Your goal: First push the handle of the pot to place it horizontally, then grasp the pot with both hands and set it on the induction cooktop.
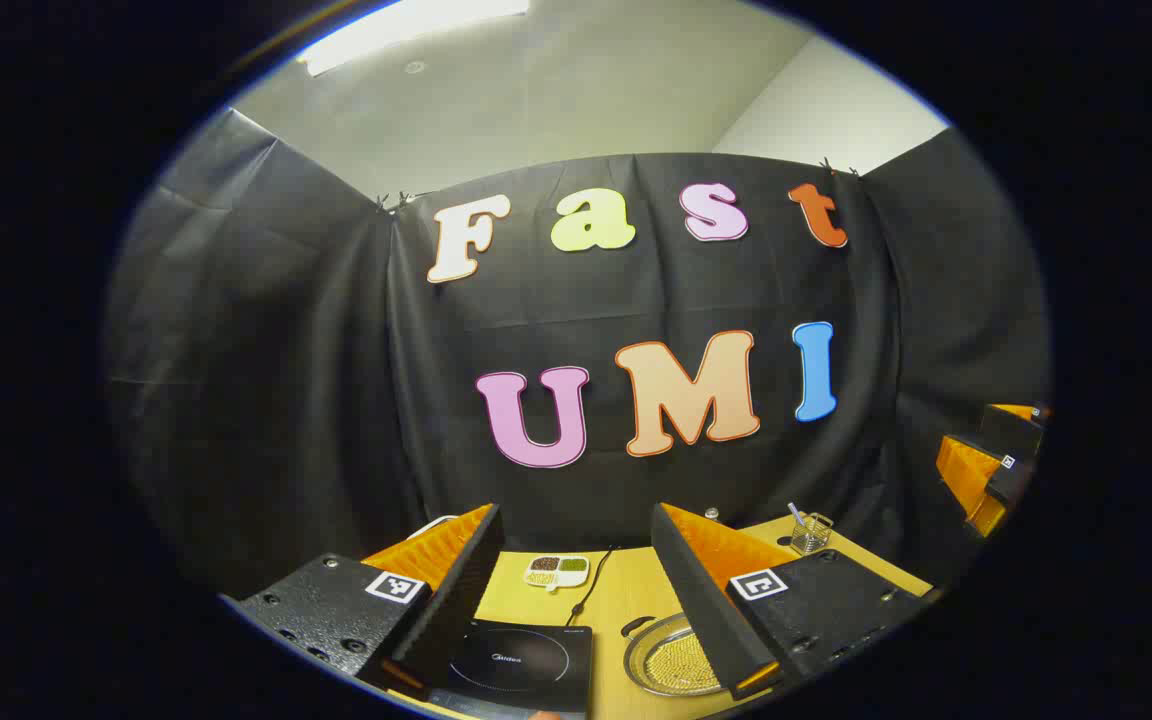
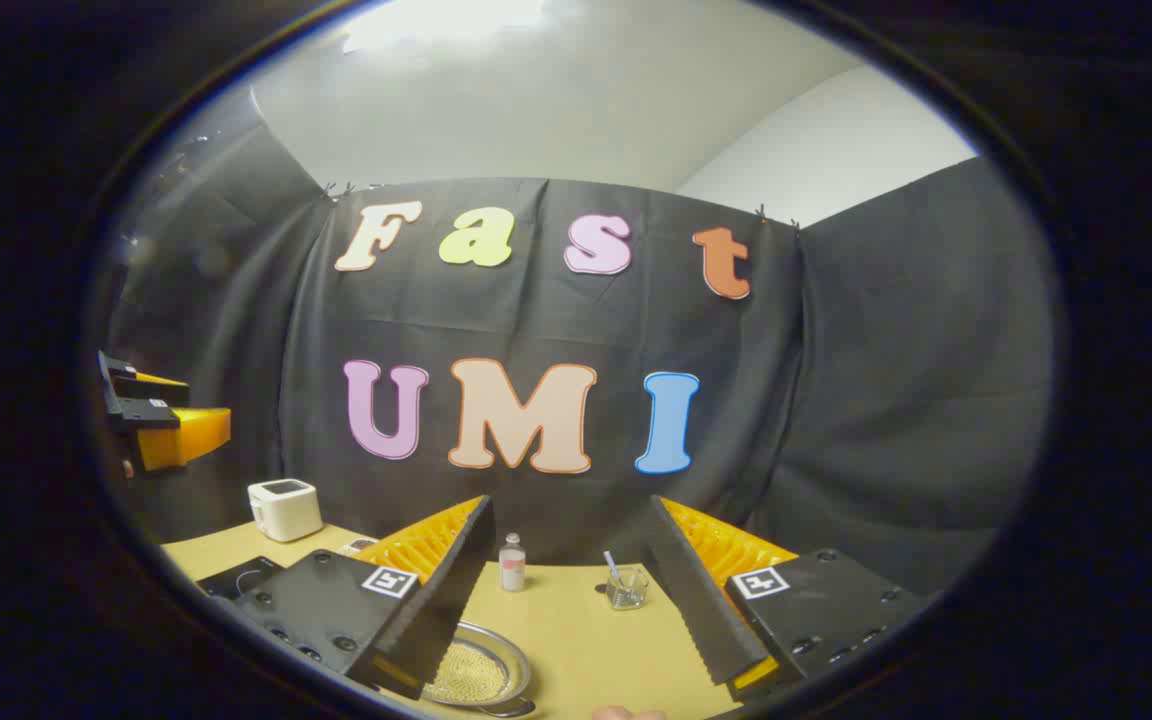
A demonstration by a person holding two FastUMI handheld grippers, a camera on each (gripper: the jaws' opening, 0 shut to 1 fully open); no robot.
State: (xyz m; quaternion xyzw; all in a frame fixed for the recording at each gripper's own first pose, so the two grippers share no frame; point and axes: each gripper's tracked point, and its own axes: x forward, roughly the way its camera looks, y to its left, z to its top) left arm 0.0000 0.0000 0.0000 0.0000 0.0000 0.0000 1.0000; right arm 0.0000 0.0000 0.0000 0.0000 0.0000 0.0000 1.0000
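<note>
Left gripper: its two fingers rise from the bottom of the left gripper view, spread wide apart with nothing between the pads; it hangs above the table.
Right gripper: likewise wide open and holding nothing, fingers at the bottom of the right gripper view. It also shows at the right edge of the left gripper view, well apart from the table things.
Pot: a shallow metal pot with a pale grainy filling, at the lower centre-right of the left gripper view, partly hidden behind that gripper's right-hand finger. In the right gripper view it sits at the lower centre-left, partly covered by the left-hand finger.
Pot handle: a small dark loop on the pot's upper-left rim; whether it stands up or lies flat cannot be told.
Induction cooktop: black slab with a ring mark, bottom centre of the left gripper view, just beside the pot on its left, not touching. A cord runs from its far edge toward the wall.
Table: yellow wooden top bearing everything.
Divided dish: white, with dark and green fillings, beyond the cooktop.
Glass cup: clear, with a stick in it, beyond the pot, centre-right.
Small bottle: upright, near the wall, between the fingers.
White box appliance: at the left, on the table's far corner.
</note>
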